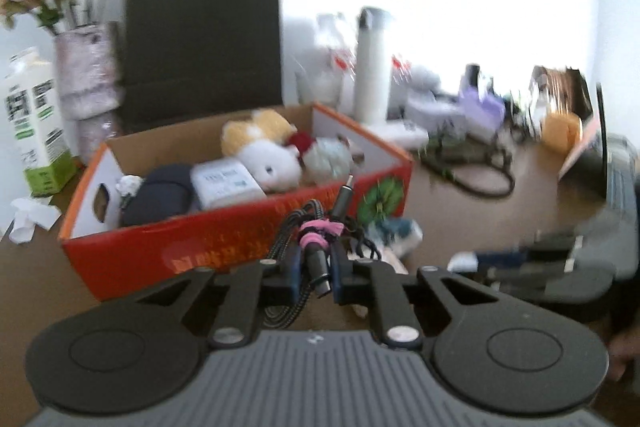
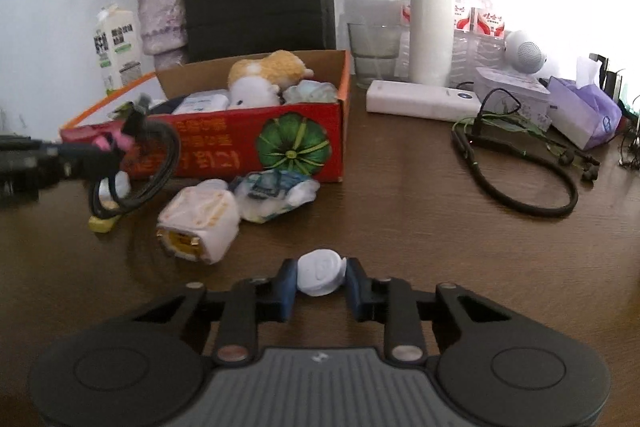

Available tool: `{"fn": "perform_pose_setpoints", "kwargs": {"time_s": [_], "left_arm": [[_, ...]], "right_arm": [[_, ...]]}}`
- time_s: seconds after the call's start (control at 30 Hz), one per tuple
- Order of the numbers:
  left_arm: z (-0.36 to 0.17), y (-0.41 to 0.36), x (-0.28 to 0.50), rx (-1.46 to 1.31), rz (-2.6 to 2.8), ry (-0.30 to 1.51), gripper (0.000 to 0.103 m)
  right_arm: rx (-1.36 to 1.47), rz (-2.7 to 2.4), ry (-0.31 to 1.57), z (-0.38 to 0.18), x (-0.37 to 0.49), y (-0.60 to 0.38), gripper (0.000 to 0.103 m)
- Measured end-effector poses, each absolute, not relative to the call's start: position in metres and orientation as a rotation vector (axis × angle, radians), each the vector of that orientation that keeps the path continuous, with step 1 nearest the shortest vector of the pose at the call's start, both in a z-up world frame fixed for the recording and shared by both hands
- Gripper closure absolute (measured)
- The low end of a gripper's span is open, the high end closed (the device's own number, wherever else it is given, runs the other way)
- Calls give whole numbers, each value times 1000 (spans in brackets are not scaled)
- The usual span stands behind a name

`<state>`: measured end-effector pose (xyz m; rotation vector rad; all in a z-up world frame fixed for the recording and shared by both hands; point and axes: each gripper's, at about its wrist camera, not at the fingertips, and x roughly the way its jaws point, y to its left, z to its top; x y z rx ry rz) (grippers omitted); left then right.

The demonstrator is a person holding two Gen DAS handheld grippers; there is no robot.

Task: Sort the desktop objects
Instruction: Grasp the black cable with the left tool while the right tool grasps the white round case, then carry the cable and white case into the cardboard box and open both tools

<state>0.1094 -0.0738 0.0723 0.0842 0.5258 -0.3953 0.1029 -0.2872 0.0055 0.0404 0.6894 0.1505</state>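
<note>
Brown desktop (image 2: 400, 219), cluttered; red cardboard box (image 2: 240, 147) holding plush toys. Left gripper (image 1: 316, 273) clamped on coiled cable (image 1: 316, 227). Right gripper (image 2: 321, 281) clamped on white round case (image 2: 321, 271).

On the red box (image 2: 240, 143) in front of me, yellow Korean lettering runs along the side next to a printed green pumpkin (image 2: 294, 145); I can make out characters but not read them surely. From my left camera the same lettering is blurred. The milk carton (image 2: 118, 47) by the wall has dark Chinese characters and green bands, too small for me to read. The water bottles (image 2: 480, 19) behind the flask carry red-and-white labels with script I cannot decipher. The white pack (image 1: 226, 183) in the box has a faint printed line, unreadable. The crumpled wrapper (image 2: 276, 193) on the counter shows blue print, also illegible.
</note>
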Motion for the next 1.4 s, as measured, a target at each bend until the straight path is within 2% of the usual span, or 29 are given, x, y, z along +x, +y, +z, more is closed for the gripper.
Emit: {"fn": "perform_pose_setpoints", "kwargs": {"time_s": [0.23,0.43,0.57,0.77,0.9,1.0,1.17,1.27,1.3,1.33,1.4], "left_arm": [[122,-44,45,-84,-350,416,89],[125,-31,-18,-179,-316,405,89],[124,-19,-28,-198,-314,435,88],[154,0,39,-126,-295,427,88],[167,3,134,-44,-186,434,88],[152,-14,216,86,-82,474,88],[106,-37,310,107,-77,629,87],[82,-41,340,55,-95,730,72],[78,-39,344,29,-116,758,61],[77,-36,345,-1,-134,768,44],[81,-27,337,-72,-167,752,23]], "right_arm": [[52,203,578,41,42,-273,78],[138,244,508,61,-23,-271,78],[175,250,480,74,-48,-277,78],[132,250,450,101,-8,-276,78],[100,255,471,117,67,-273,78],[117,267,540,119,137,-266,78],[92,261,722,92,244,-244,78],[103,240,831,68,284,-237,78],[102,240,866,60,295,-234,78],[103,240,882,55,301,-232,78],[95,234,917,46,310,-229,75]]}}
